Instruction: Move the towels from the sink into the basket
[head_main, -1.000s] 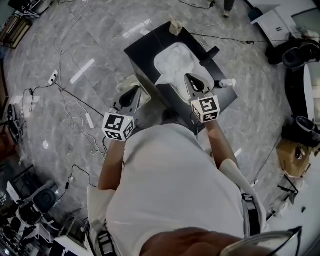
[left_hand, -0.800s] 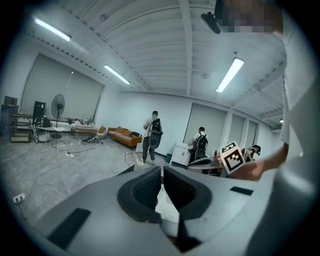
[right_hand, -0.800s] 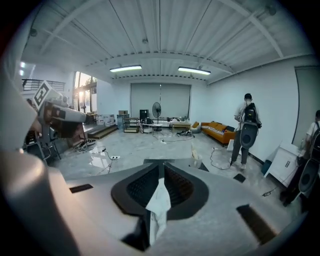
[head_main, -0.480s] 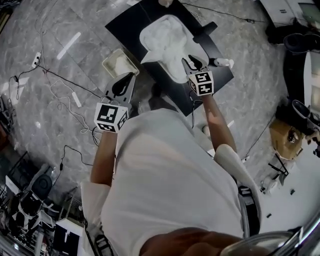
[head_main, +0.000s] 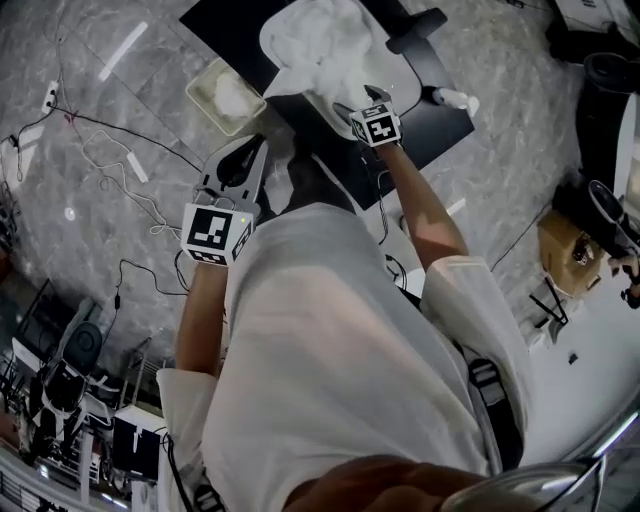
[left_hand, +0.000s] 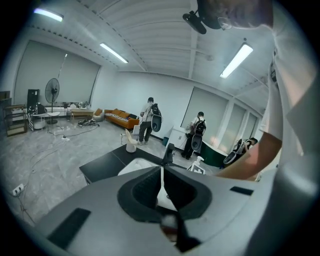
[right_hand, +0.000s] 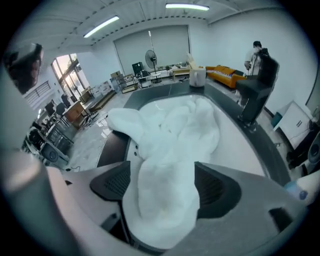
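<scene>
White towels (head_main: 322, 38) are heaped in the white sink (head_main: 400, 75) set into a black counter (head_main: 440, 125). My right gripper (head_main: 352, 100) points steeply down at the near edge of that heap. In the right gripper view its jaws stand wide and have just been opening, with a fold of white towel (right_hand: 165, 200) lying between the pads (right_hand: 114, 184). My left gripper (head_main: 260, 152) hangs beside the counter, near the cream basket (head_main: 203, 88), which holds a white towel (head_main: 234, 96). Its jaws (left_hand: 161, 172) meet at the tips with nothing in them.
A black faucet (right_hand: 252, 100) stands at the sink's far right, with a soap bottle (head_main: 452, 98) nearby. A cup (right_hand: 198, 77) sits at the counter's back. Cables (head_main: 120, 160) trail over the grey floor at the left. People (left_hand: 148, 120) stand far off.
The right gripper has dropped down and forward onto the towels at the sink's near edge. The left gripper has sunk a little beside the counter.
</scene>
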